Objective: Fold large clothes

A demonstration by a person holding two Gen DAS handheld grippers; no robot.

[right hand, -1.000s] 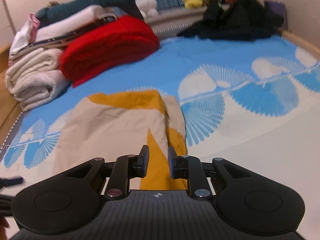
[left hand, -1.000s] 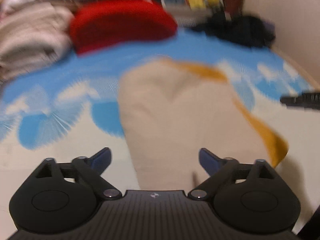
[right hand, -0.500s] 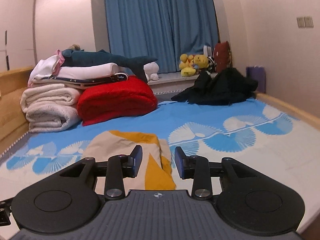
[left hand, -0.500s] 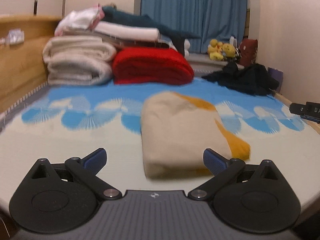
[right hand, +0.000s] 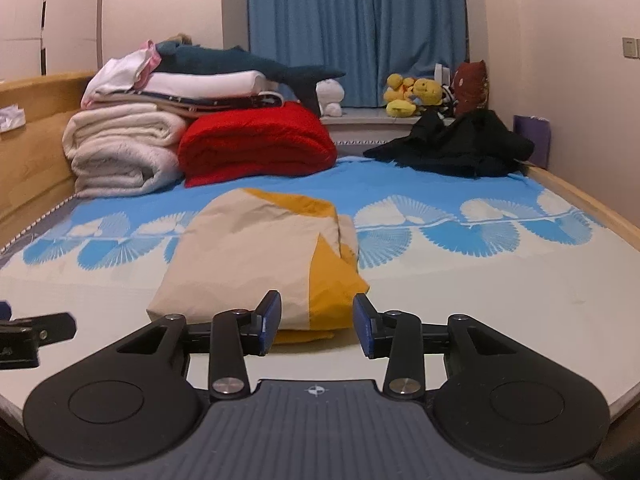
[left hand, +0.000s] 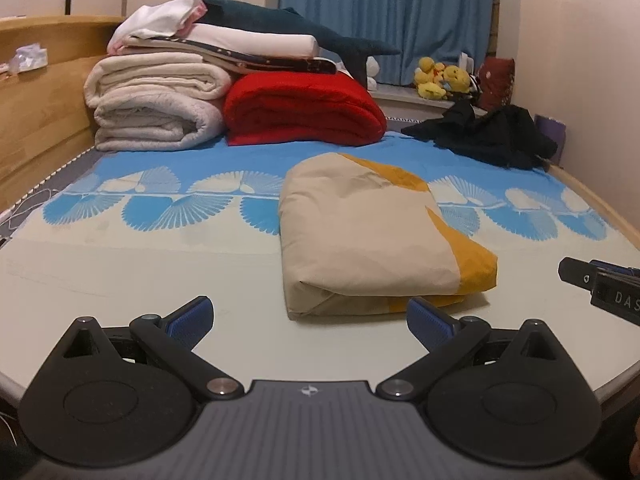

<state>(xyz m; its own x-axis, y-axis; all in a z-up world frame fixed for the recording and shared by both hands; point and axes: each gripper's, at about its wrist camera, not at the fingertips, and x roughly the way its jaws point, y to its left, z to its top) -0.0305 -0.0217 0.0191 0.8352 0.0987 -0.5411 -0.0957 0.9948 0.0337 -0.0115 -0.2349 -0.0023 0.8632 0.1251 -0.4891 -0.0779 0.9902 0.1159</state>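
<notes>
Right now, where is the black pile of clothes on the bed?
In both wrist views the black pile of clothes lies at the bed's far right corner, right of the red blanket and below the yellow plush toys.

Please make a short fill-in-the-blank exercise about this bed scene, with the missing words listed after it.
1. The folded beige garment has patches of ____ colour.
2. The folded blanket beside the white towels is ____.
3. The curtain behind the bed is ____.
4. Between the fingers of the left gripper there is ____.

Missing words: yellow; red; blue; nothing

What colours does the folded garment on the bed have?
The garment is beige with mustard-yellow parts; the left wrist view shows it best.
</notes>
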